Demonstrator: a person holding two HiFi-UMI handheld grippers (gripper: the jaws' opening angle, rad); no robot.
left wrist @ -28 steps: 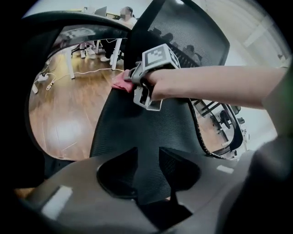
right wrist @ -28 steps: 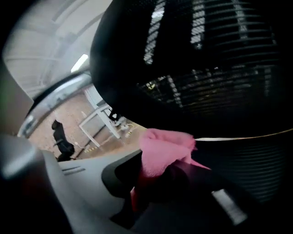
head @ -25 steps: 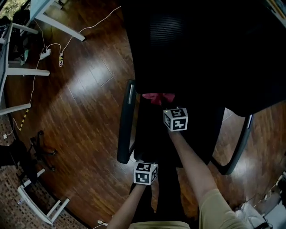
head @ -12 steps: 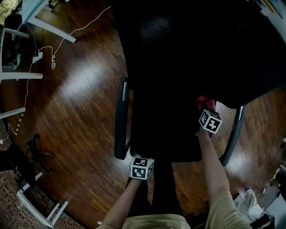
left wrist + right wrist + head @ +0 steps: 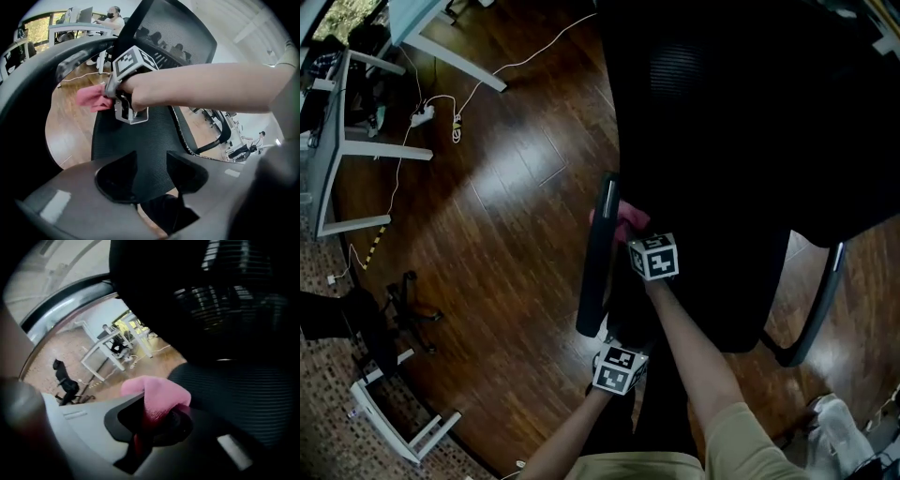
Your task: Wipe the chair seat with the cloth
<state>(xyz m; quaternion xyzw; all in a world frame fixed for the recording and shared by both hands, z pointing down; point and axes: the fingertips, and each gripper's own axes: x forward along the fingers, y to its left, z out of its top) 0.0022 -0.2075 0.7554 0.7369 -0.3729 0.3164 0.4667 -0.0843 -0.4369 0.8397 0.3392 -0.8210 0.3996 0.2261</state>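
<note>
Looking steeply down from the head view, a black office chair fills the right and centre of the frame on a dark wooden floor [image 5: 487,206]. The chair seat [image 5: 722,262] is black mesh and very dark.

The right gripper [image 5: 152,420] sits at the centre of the head view, over the left side of the seat and just beside the long black armrest [image 5: 598,248]. Its jaws are clamped on a pink cloth [image 5: 157,397]. In the right gripper view the cloth is pinched between the two jaws and bulges out above them in a soft rounded fold, with the ribbed mesh of the seat just to its right. Whether the cloth presses on the seat cannot be told. In the left gripper view the same cloth pokes out to the left of the hand that holds that gripper, in the upper left of the frame, in front of the mesh backrest [image 5: 173,33].

The left gripper [image 5: 151,164] is at the lower centre of the head view, at the near edge of the seat. Its jaws stand apart, having just been opening. In its own view the seat mesh shows in the gap between the two dark jaws, and nothing is gripped.
</note>
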